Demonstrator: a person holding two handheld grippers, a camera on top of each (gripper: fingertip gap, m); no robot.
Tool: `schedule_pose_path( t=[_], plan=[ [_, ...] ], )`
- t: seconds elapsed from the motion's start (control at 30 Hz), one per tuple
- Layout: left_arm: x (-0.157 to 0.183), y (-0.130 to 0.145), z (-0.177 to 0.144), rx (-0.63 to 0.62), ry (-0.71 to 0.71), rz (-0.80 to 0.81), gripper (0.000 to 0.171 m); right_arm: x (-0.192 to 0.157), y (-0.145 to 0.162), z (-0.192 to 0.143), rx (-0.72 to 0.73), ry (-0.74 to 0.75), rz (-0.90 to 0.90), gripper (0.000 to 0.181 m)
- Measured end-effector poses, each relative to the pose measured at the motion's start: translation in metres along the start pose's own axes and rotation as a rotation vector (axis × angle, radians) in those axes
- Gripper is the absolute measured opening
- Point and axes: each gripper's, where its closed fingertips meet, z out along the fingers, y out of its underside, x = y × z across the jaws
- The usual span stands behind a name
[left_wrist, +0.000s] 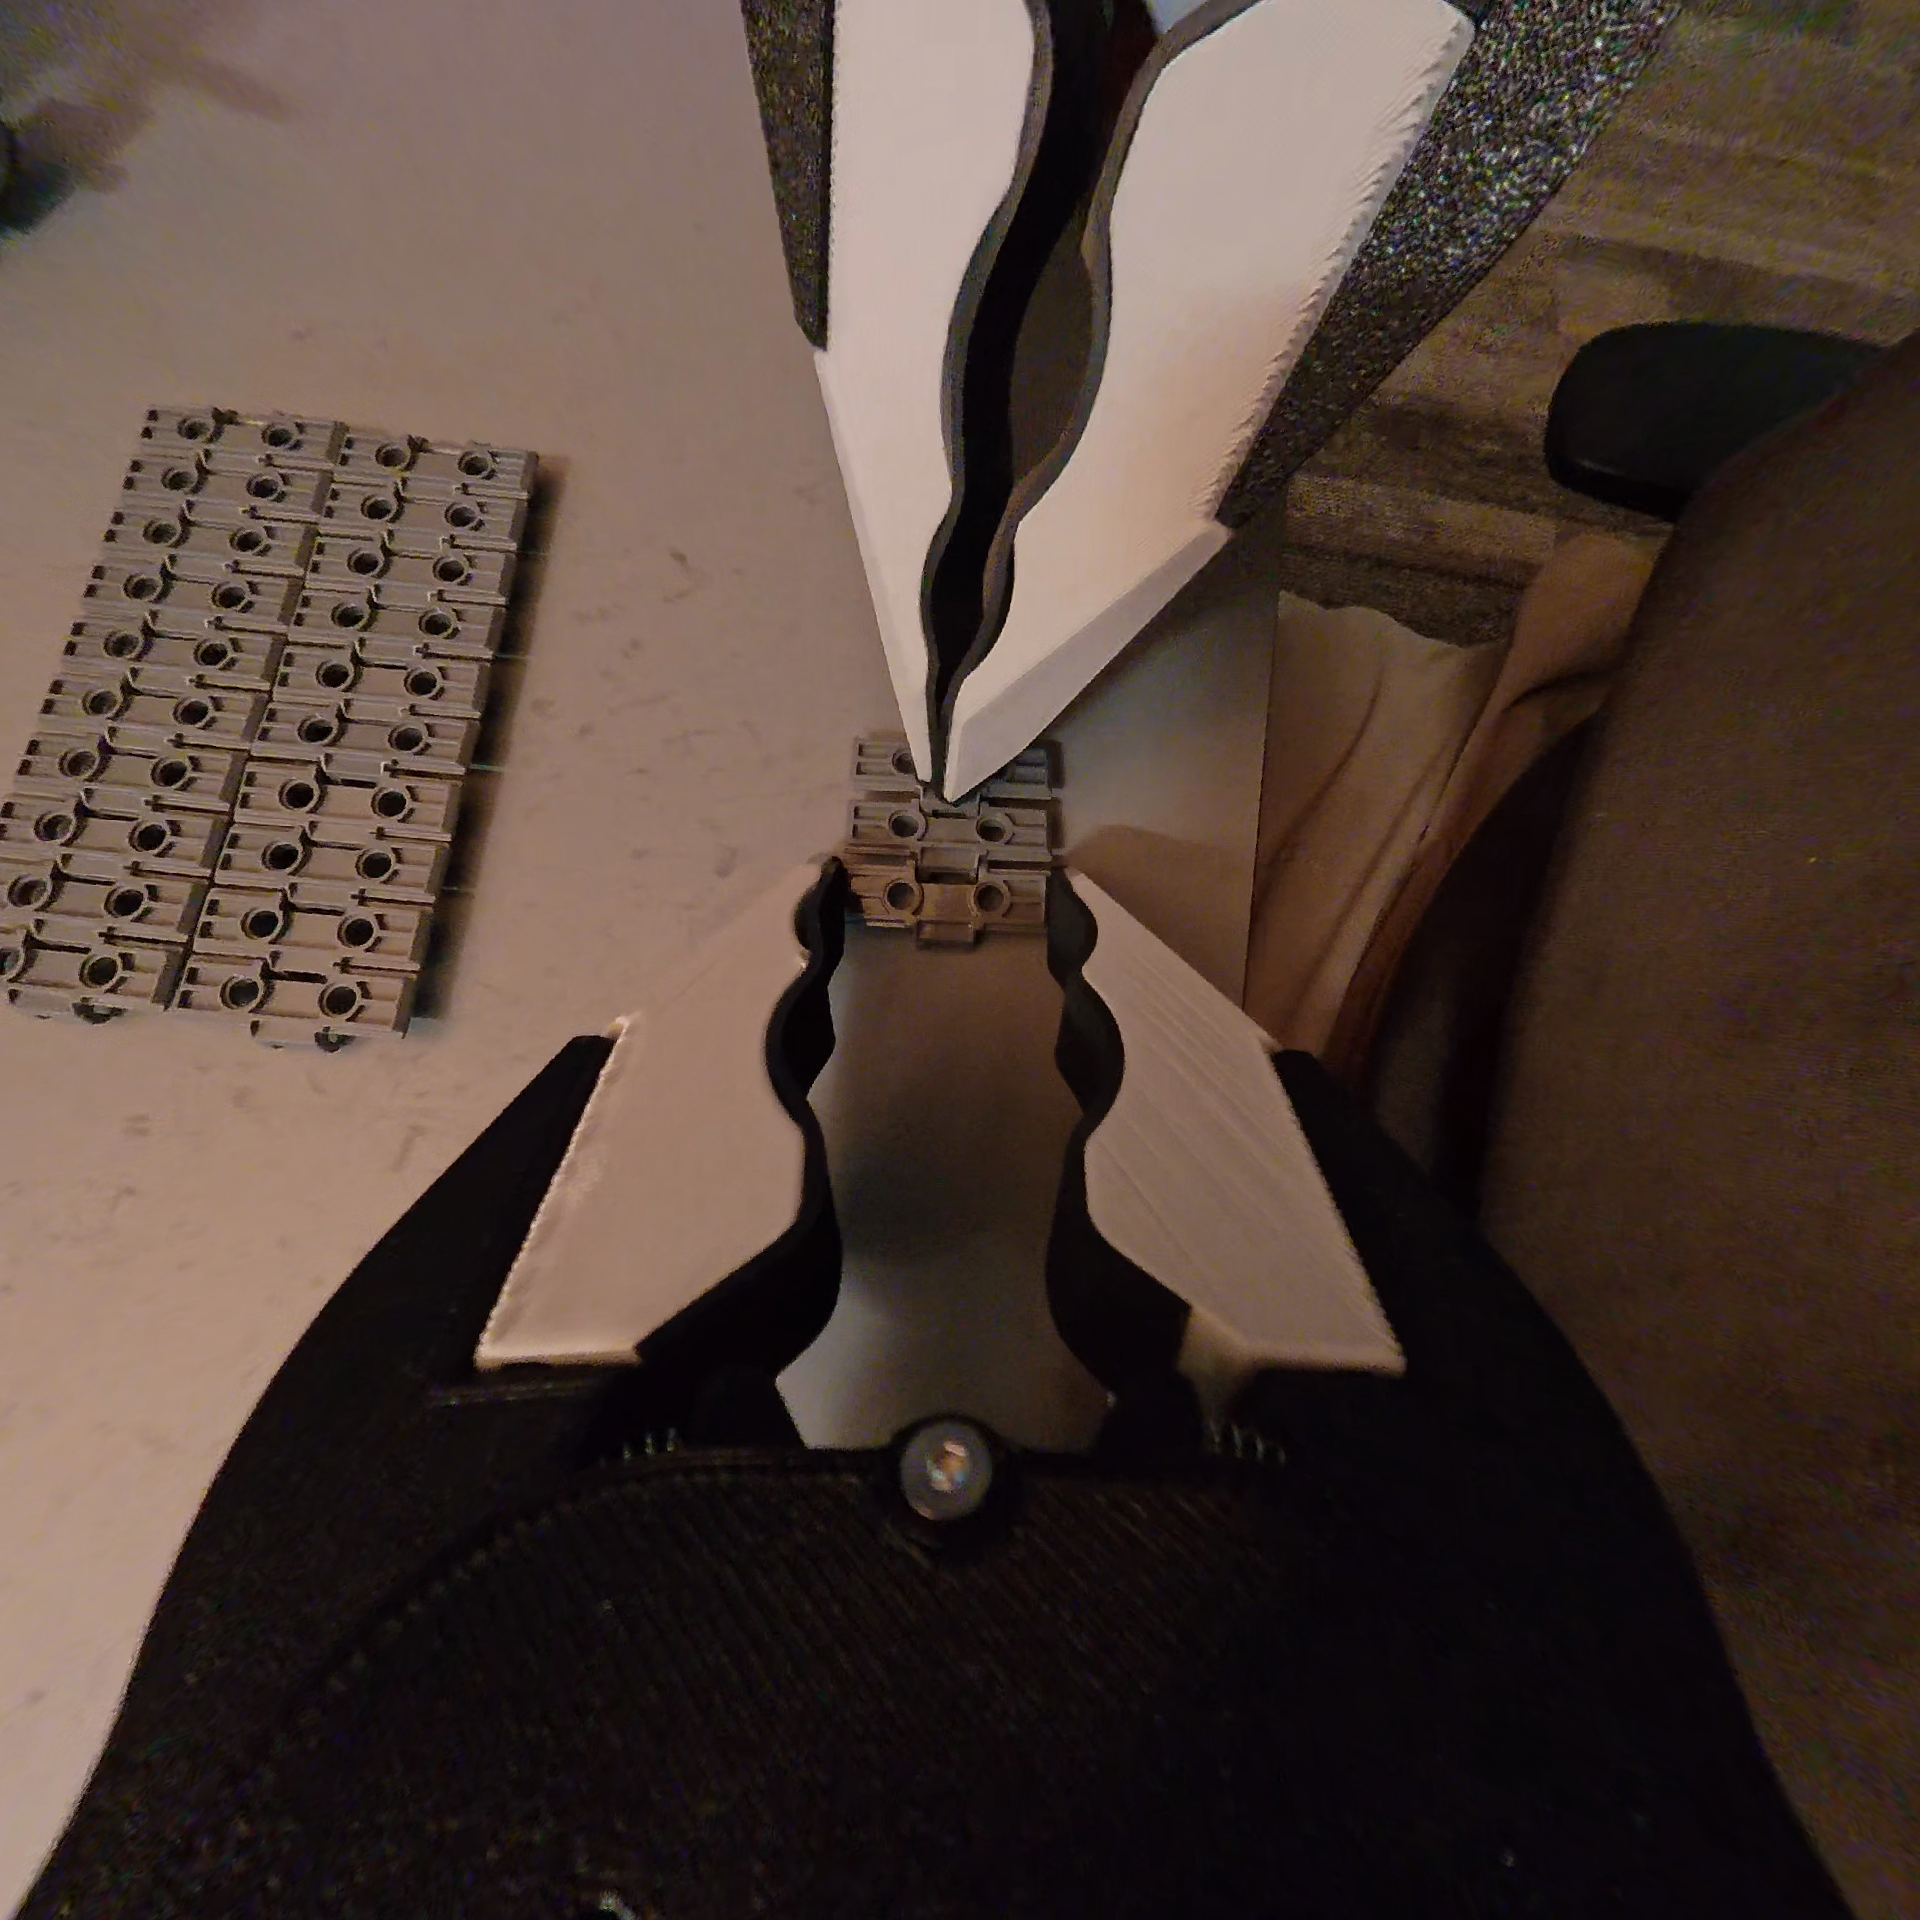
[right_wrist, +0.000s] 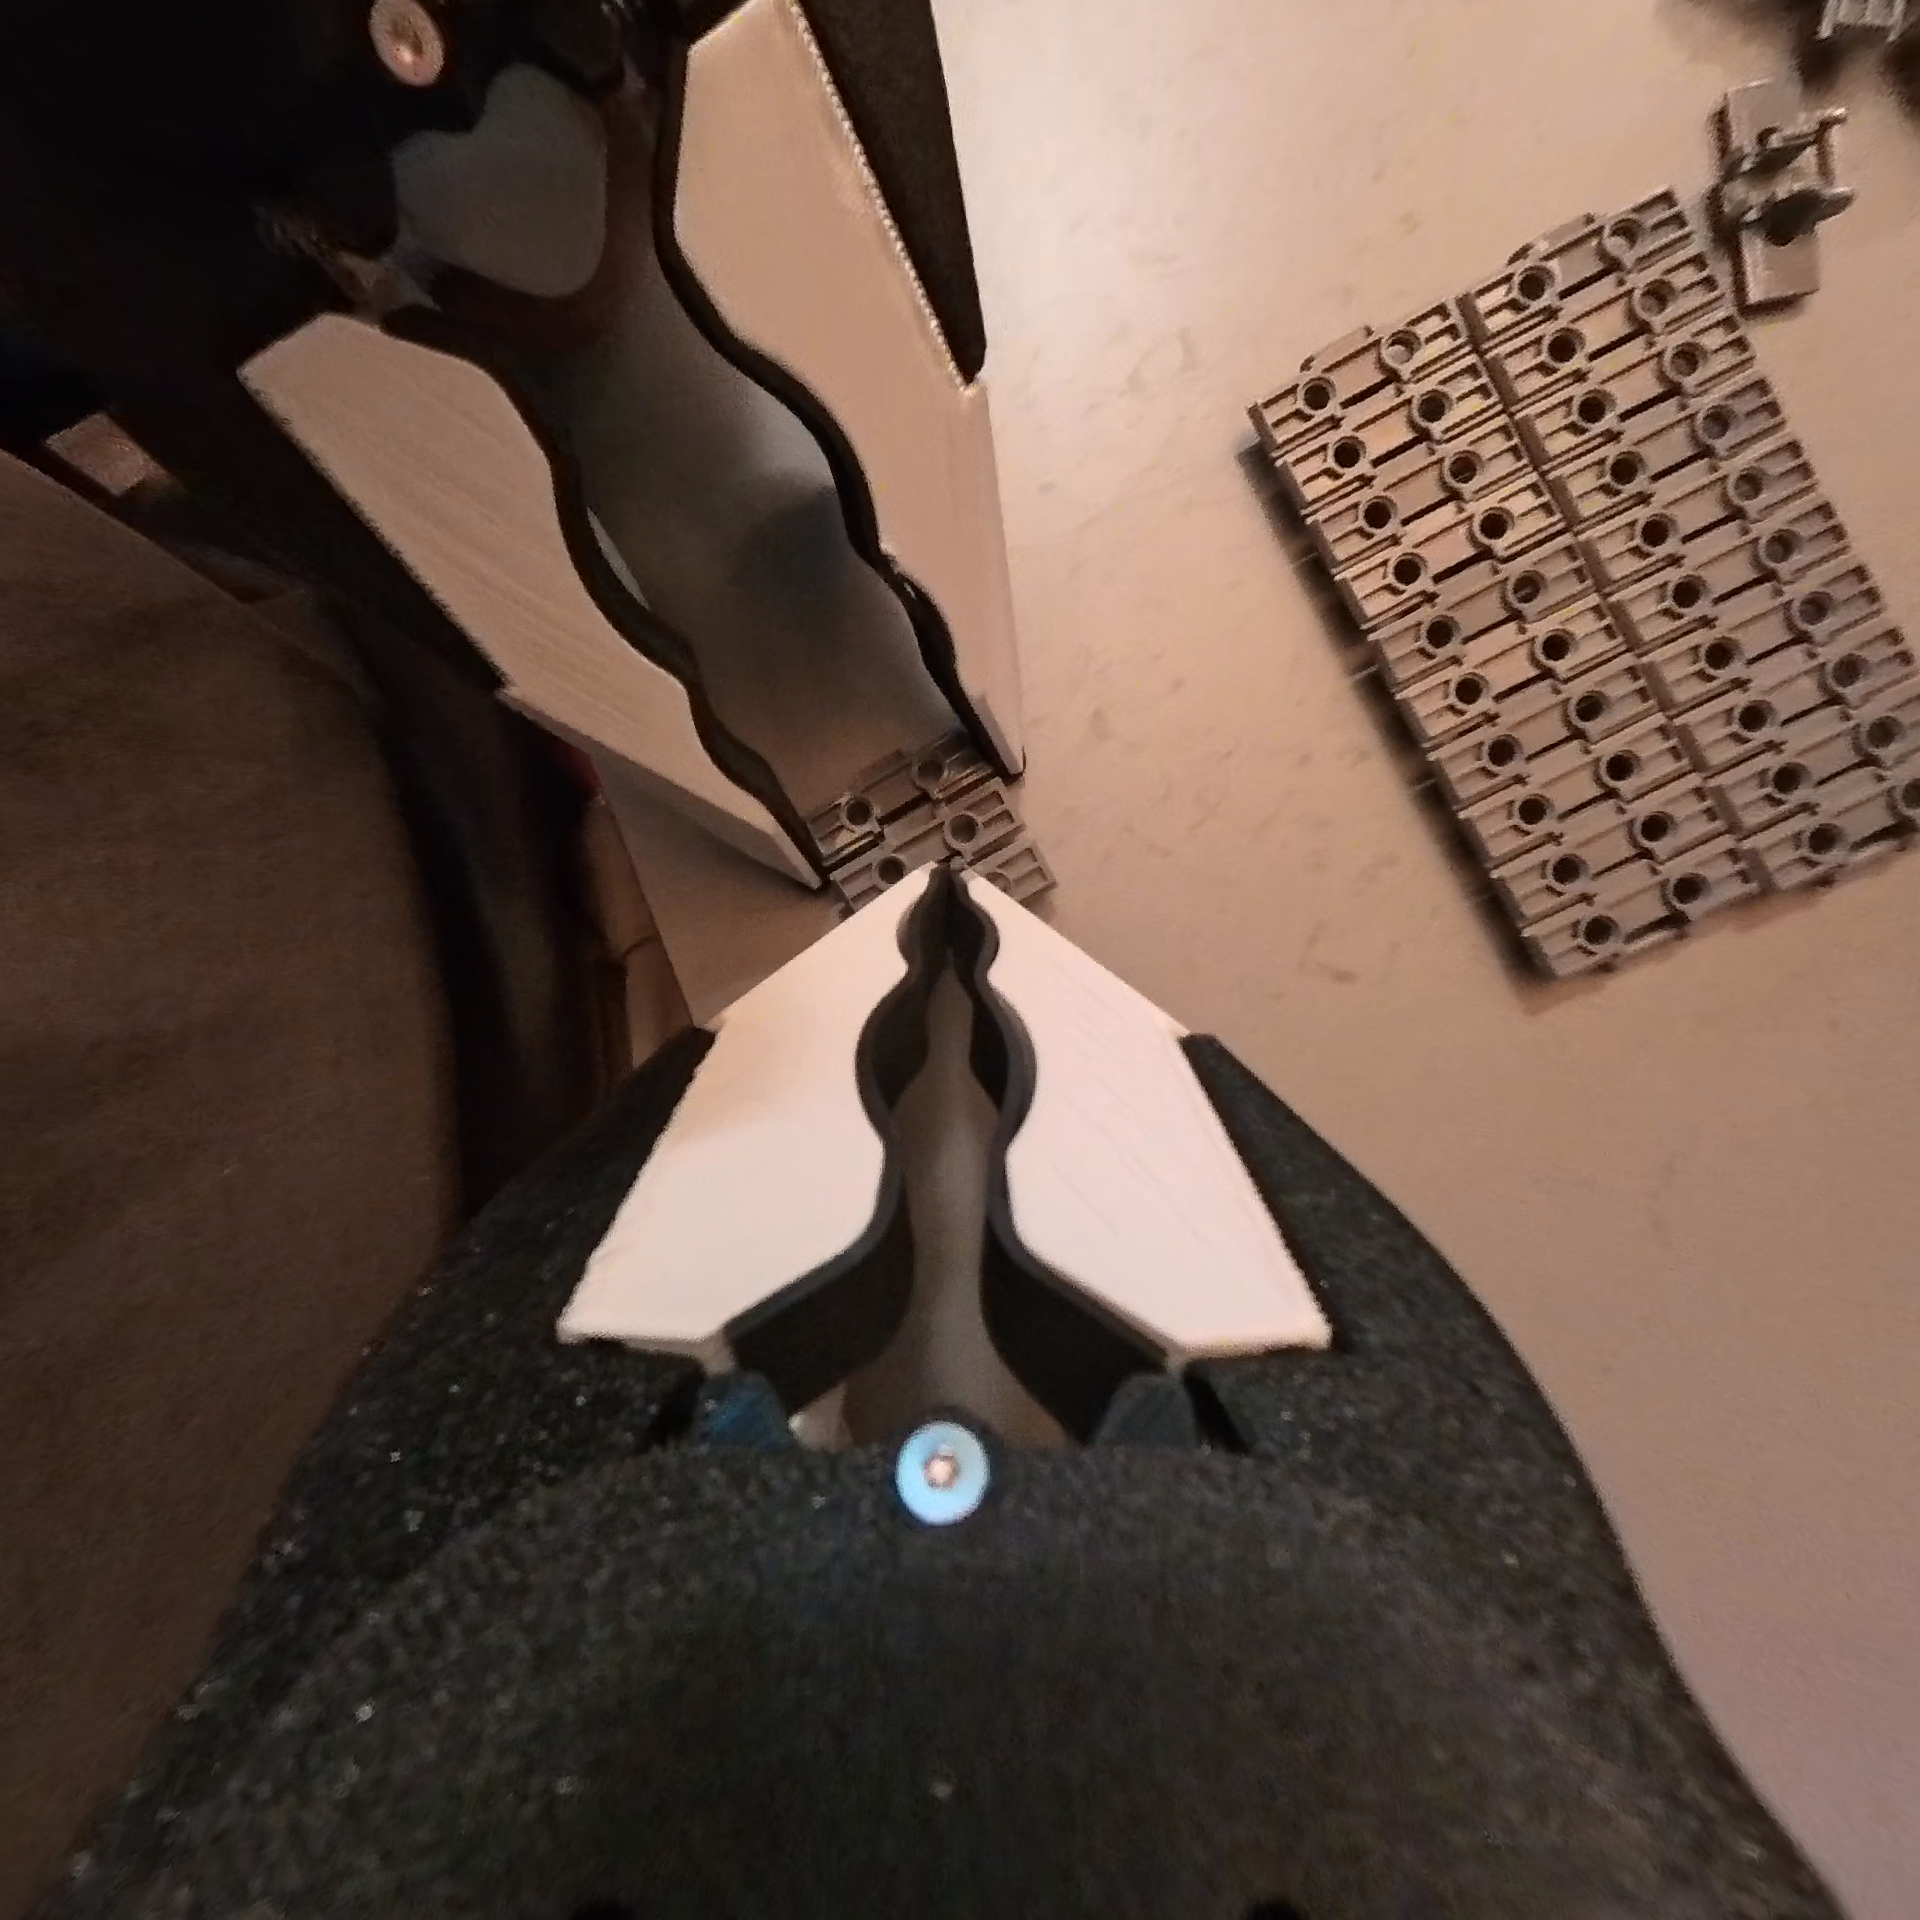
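A small grey block of linked plastic pieces (left_wrist: 951, 836) lies near the table's edge. My left gripper (left_wrist: 945, 883) has its white, black-padded fingers closed on the block's two sides. My right gripper (left_wrist: 940, 784) comes in from the opposite side, shut, with its tips touching the block's far row; I cannot tell if they pinch a piece. In the right wrist view the right gripper (right_wrist: 951, 878) meets the block (right_wrist: 935, 810), which sits between the fingers of the left gripper (right_wrist: 914, 821).
A large flat mat of the same grey linked pieces (left_wrist: 270, 717) (right_wrist: 1621, 623) lies on the pale table (left_wrist: 623, 312). A loose grey piece (right_wrist: 1766, 197) lies beyond it. The table edge (left_wrist: 1273, 831), a black armrest (left_wrist: 1714, 416) and a person's dark clothing (left_wrist: 1662, 1143) are close by. Less than 4 cm separates the two grippers' tips.
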Motion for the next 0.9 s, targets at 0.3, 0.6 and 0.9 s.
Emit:
schedule_pose_path(
  t=[0.3, 0.6, 0.9],
  plan=[
    [-0.0002, -0.0002, 0.0001, 0.001, 0.008, 0.001, 0.036, -0.0005, -0.0005, 0.0007, -0.045, -0.128, 0.092, 0.0],
    [-0.0005, -0.0003, 0.0001, 0.001, 0.008, 0.0, 0.036, -0.0008, -0.0014, 0.0017, -0.078, -0.145, 0.085, 0.0],
    [-0.0008, -0.0001, 0.0002, 0.001, 0.005, 0.002, 0.037, -0.0011, -0.0007, 0.0034, -0.103, -0.112, 0.05, 0.0]
  ],
)
